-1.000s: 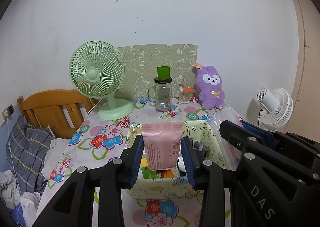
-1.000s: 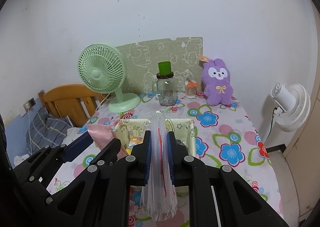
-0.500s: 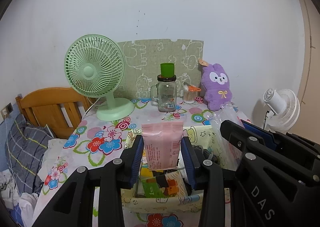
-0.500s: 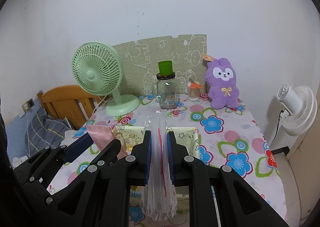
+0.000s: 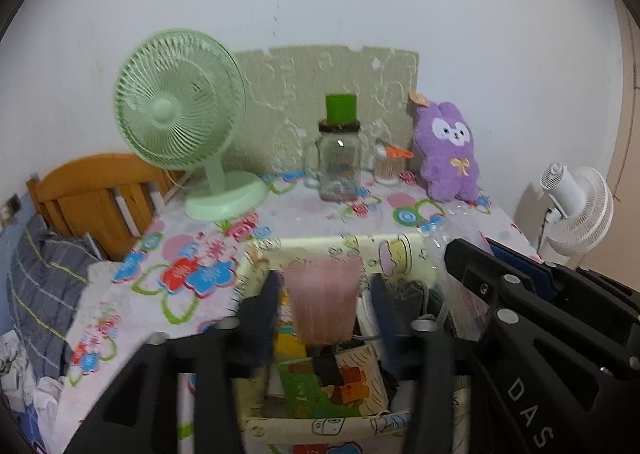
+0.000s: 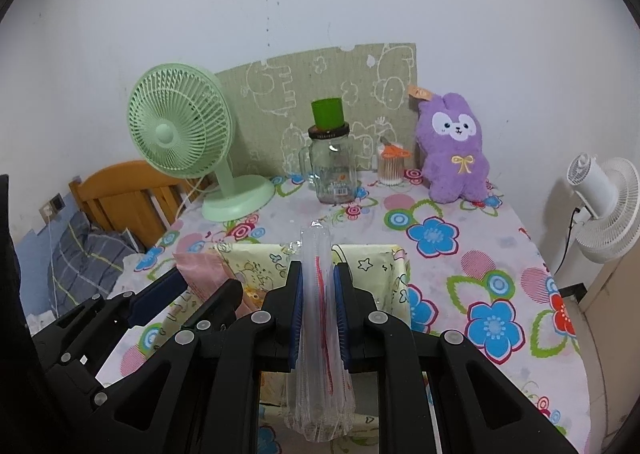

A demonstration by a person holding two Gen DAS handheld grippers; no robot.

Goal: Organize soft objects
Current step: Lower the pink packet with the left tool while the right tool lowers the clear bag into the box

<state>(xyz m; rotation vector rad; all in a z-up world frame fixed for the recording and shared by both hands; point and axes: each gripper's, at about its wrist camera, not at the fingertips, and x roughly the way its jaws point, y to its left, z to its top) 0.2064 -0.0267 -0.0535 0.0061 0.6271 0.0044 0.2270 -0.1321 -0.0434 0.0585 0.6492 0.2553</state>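
Pouch (image 5: 322, 300) is hanging blurred between the left gripper (image 5: 324, 318) fingers, directly over the box (image 5: 320, 420); whether the jaws are gripping it, I cannot tell. Its long axis is standing upright. Advisable: lower it inside the walls before letting go

Bag (image 6: 318, 334) is sitting pinched in the right gripper (image 6: 318, 294), jaws narrow, over the box rim (image 6: 372, 250), long axis running forward along the fingers

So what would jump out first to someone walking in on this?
Probably the purple plush bunny sitting at the back right of the flowered tablecloth, and the mint-green fan at the back left. Up close, the right tool pinches a clear plastic bag over a yellow cartoon-print box, beside the left tool's pink packet.
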